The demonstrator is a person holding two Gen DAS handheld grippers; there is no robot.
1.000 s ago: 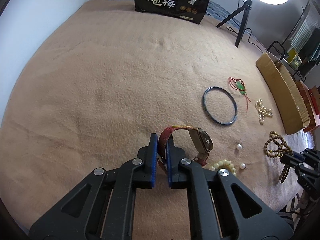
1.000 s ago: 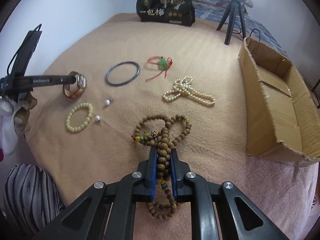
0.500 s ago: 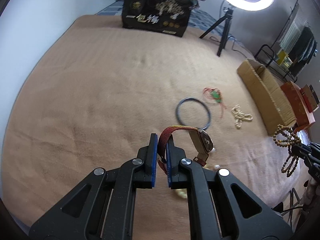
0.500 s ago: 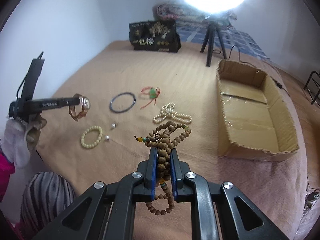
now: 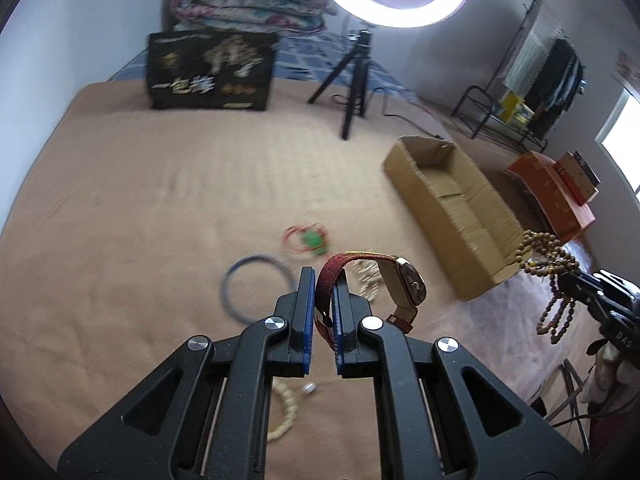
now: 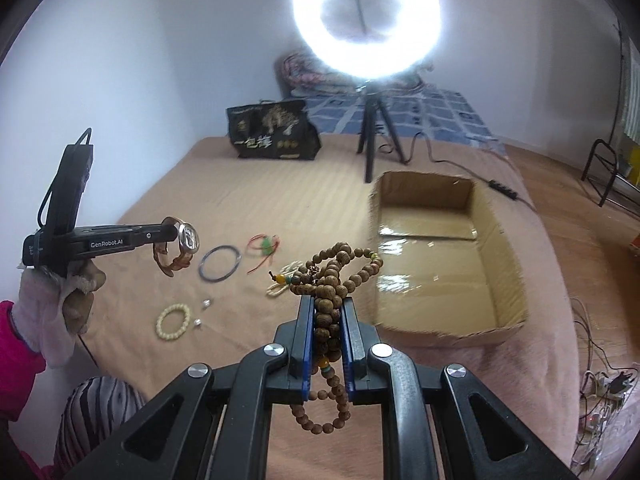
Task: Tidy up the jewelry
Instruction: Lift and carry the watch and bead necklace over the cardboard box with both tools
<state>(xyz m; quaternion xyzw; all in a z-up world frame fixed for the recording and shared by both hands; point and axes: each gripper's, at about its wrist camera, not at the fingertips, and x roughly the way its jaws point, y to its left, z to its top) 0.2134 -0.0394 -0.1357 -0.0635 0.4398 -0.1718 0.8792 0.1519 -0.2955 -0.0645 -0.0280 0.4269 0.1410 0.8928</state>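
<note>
My left gripper [image 5: 320,300] is clamped on the red strap of a wristwatch [image 5: 404,280], held above the tan blanket [image 5: 140,200]. The watch hangs by the strap alone, so a swing could slip it out. My right gripper [image 6: 327,320] pinches a bunched wooden bead strand [image 6: 332,276]; loose loops dangling below could snag the cardboard box [image 6: 492,216] rim ahead to its right. Only the right view shows the box's bare floor.

"GenRobot.AI" on the left tongs [image 6: 170,236]; black bag [image 6: 274,130] reads perhaps "一包梅".
</note>
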